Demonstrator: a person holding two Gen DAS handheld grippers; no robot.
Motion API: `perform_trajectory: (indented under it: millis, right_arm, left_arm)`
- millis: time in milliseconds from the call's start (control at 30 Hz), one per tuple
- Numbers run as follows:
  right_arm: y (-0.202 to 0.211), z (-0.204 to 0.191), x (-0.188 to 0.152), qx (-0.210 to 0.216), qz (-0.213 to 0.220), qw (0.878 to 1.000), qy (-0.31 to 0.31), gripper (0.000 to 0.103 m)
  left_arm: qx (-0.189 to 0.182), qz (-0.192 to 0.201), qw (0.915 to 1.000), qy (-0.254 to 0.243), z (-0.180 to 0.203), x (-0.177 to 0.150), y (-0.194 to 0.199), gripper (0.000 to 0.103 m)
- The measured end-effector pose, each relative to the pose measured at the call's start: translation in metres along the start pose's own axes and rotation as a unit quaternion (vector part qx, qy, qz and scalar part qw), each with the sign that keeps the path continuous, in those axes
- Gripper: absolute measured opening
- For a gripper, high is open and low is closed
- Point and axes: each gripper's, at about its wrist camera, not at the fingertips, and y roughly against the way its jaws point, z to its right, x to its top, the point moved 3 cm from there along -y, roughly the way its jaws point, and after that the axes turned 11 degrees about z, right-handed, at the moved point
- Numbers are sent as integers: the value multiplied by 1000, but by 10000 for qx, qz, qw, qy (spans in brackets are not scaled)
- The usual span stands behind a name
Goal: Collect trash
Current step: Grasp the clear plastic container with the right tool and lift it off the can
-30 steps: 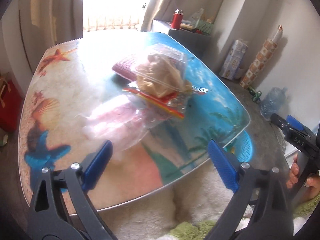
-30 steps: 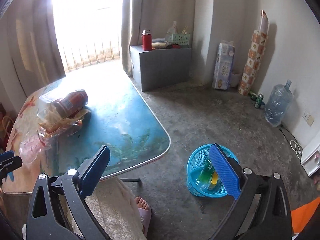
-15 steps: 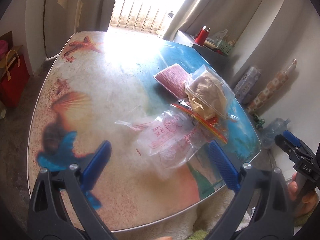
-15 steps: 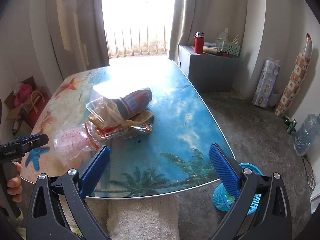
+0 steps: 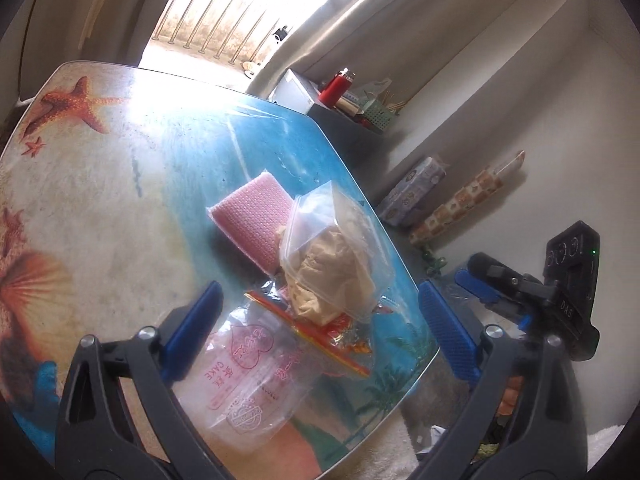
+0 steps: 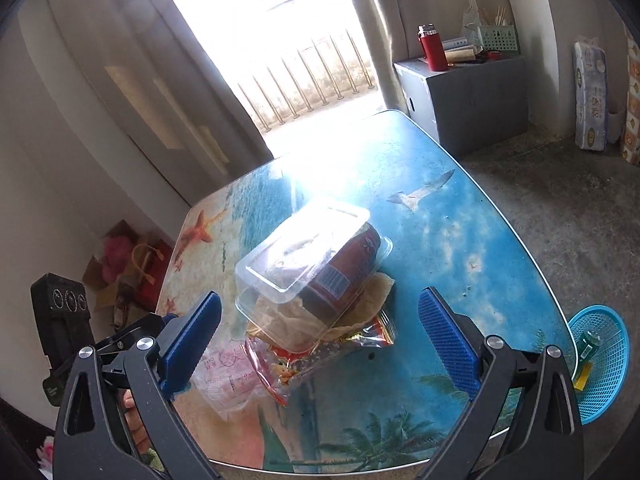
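Beach-print table (image 6: 460, 240) carrying a trash pile.
Near its front edge lie a clear cake bag (image 5: 244, 384), snack wrapper (image 6: 320, 354), and pink sponge (image 5: 254, 216).

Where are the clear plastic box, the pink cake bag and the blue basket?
clear plastic box (image 6: 308, 248), right wrist view, on its lid.
pink cake bag (image 5: 240, 384), left wrist view, on its printed middle.
blue basket (image 6: 604, 364), right wrist view, on its mesh wall.

We see a beach-print table (image 6: 460, 240) on a bare concrete floor (image 6: 580, 208). Bright daylight thru a barred window (image 6: 304, 76) w/ curtains (image 6: 120, 80); grey cabinet (image 6: 472, 96) by pale walls (image 5: 540, 120).
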Motion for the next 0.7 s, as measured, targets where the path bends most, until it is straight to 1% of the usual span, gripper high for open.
perform_trajectory:
  millis: [33,67,100,133,167,267,333,367,433,533,600,700]
  right_arm:
    - [-6,0,3,4,-15,10000,-45,94]
    - [-14,0,7,19,-45,9999,-89,92]
    - [-20,0,9,29,-83,9999,-122,89]
    - [-26,0,11,31,-116,9998,-148,86]
    - [-32,-1,13,44,-151,9997,-168,84]
    - [-48,-3,15,87,-232,9995,-197,77]
    - [-56,-4,16,68,-276,9994,-194,71]
    - [-60,-4,15,73,-309,9993,-205,70]
    - [-67,-3,12,79,-387,9990,-227,63]
    - [-75,-1,8,68,-487,9985,-235,56]
    - [-77,0,6,67,-540,9982,-250,53]
    - [-79,2,5,36,-560,9981,-252,49]
  left_arm:
    - [-100,-60,9998,166,-3,1,-6,92]
    - [-203,-135,9990,363,-6,1,-13,82]
    - [-332,-225,9975,581,-11,2,-20,77]
    - [-427,-320,9954,799,-15,3,-26,73]
    - [-494,-403,9928,1012,-19,3,-33,72]
    - [-646,-729,9824,1596,-32,-1,-52,71]
    - [-749,-936,9730,1974,-40,-4,-65,71]
    - [-786,-1011,9681,2152,-44,-7,-70,71]
    - [-822,-1063,9612,2407,-49,-10,-79,71]
    - [-915,-1057,9545,2632,-53,-12,-87,71]
    - [-972,-1062,9516,2716,-53,-12,-92,71]
    - [-987,-1035,9521,2702,-50,-11,-96,71]
